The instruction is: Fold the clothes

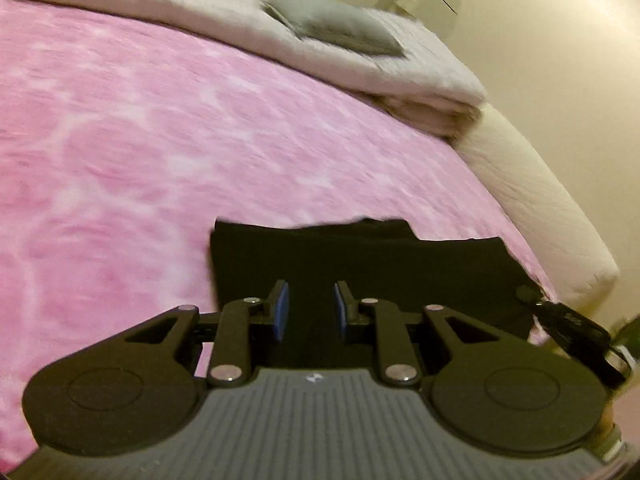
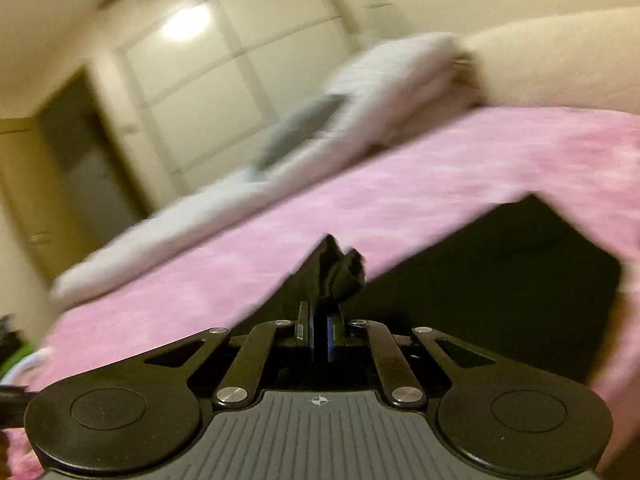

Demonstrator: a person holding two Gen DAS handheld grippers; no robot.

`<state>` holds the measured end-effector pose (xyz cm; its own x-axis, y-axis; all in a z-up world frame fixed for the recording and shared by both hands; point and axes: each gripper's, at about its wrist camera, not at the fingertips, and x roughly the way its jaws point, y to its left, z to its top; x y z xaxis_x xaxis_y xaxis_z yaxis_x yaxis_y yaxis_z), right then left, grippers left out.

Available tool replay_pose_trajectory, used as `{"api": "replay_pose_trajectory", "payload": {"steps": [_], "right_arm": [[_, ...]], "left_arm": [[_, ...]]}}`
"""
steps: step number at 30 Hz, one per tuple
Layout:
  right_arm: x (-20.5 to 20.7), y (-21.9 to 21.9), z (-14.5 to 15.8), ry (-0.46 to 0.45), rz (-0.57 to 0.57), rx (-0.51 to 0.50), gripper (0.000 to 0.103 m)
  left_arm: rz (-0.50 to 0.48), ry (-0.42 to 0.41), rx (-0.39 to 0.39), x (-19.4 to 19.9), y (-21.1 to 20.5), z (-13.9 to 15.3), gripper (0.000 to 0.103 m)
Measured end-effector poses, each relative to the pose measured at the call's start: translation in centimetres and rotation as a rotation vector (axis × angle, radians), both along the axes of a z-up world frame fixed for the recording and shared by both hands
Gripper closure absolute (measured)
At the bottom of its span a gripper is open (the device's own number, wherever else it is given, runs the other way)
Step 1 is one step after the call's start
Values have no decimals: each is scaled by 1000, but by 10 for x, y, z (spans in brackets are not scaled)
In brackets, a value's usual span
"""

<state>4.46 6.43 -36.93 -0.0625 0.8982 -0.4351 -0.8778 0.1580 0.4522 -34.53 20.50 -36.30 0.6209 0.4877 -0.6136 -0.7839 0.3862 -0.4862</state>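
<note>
On the pink fleece bed cover, a partly folded black garment lies; right gripper pinches its corner, left gripper hovers with fingers apart, folding unfinished.

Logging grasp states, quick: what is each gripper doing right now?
Left gripper: open, holding nothing, over the black garment.
Right gripper: closed, pinching a bunched edge of the black garment.

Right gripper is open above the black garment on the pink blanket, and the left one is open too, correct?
Not quite. The right gripper is shut on a bunched corner of the black garment, as the right wrist view shows. The rest holds: the garment lies on the pink blanket, and the left gripper is open, holding nothing.
</note>
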Motion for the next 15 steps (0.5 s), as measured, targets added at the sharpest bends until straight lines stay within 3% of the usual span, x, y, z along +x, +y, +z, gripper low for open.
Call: {"api": "replay_pose_trajectory", "payload": {"steps": [4, 6, 9, 13, 14, 15], "right_arm": [[48, 2, -43, 258, -70, -168, 92], [58, 0, -49, 336, -74, -156, 81], [68, -2, -50, 403, -79, -127, 76], [73, 5, -45, 343, -59, -123, 78], [67, 7, -42, 277, -50, -141, 97], [62, 9, -37, 215, -36, -142, 98]], "left_arm": [[-36, 79, -27, 38, 5, -18, 85], [-24, 121, -25, 47, 6, -23, 85], [-4, 142, -24, 47, 8, -22, 84], [28, 164, -41, 40, 13, -21, 84], [29, 165, -53, 40, 14, -23, 84], [31, 166, -65, 39, 15, -24, 84]]}}
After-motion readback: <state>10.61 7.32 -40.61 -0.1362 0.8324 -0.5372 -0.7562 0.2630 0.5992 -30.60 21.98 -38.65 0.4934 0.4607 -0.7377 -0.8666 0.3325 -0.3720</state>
